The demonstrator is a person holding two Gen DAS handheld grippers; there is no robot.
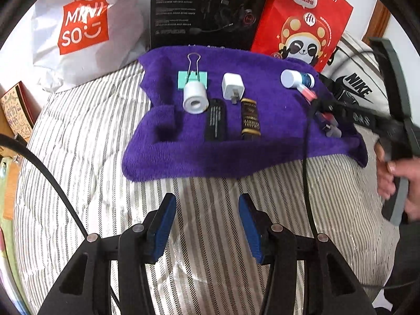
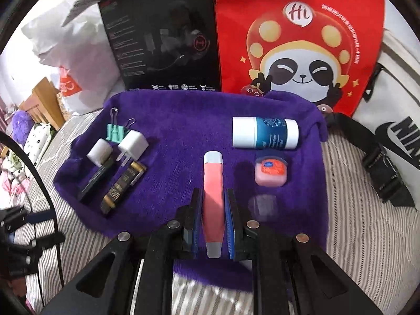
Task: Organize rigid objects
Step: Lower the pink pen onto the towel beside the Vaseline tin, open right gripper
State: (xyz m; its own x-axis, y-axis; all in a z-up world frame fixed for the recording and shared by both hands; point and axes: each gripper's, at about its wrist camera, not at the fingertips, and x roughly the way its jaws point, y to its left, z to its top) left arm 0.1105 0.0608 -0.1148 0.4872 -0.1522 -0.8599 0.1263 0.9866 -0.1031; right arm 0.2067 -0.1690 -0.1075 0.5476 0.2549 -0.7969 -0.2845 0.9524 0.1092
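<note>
Over the purple towel (image 2: 170, 120) on the bed, the right hand-held gripper (image 2: 213, 210) pinches a pink tube (image 2: 213, 183); the left hand-held gripper (image 1: 207, 220) hangs spread and empty above the striped bedding (image 1: 92, 157).

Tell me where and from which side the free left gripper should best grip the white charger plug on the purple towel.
Probably the white charger plug's cube body, across two flat opposite sides, coming from above. Its prongs point toward the camera and the black bar and gold-black bar lie close in front, so a low approach looks crowded. The left gripper stands open and empty.
</note>
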